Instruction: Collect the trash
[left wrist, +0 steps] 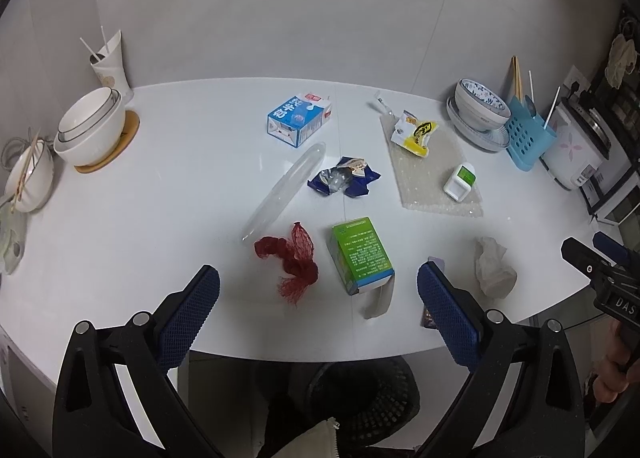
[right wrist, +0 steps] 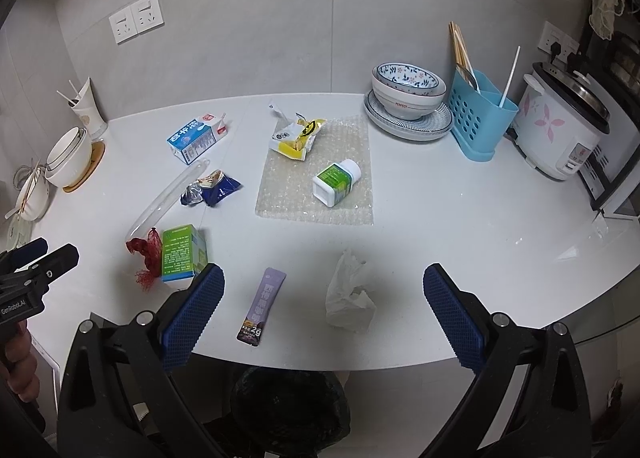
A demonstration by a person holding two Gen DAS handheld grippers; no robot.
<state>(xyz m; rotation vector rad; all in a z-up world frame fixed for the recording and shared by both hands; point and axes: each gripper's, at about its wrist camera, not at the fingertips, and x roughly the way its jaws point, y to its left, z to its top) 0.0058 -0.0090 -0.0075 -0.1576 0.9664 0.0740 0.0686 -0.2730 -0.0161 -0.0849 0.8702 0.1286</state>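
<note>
Trash lies on a white table point(left wrist: 160, 186). A red mesh net point(left wrist: 294, 262), a green box point(left wrist: 360, 254), a blue wrapper point(left wrist: 344, 178), a milk carton point(left wrist: 298, 118), a yellow snack bag point(left wrist: 416, 132) and a crumpled tissue point(left wrist: 494, 268) show in the left wrist view. My left gripper point(left wrist: 318, 306) is open and empty above the near edge, facing the net and box. My right gripper point(right wrist: 324, 310) is open and empty, with the tissue point(right wrist: 350, 298) and a purple sachet point(right wrist: 262, 306) between its fingers. A black bin point(right wrist: 292, 406) stands below the table edge.
Stacked white bowls point(left wrist: 90, 126) sit at the left. A patterned bowl on a plate point(right wrist: 408, 98), a blue cutlery holder point(right wrist: 480, 118) and a rice cooker point(right wrist: 560, 122) stand at the right. A white bottle point(right wrist: 336, 182) lies on bubble wrap point(right wrist: 280, 194). A clear plastic lid point(left wrist: 284, 190) lies mid-table.
</note>
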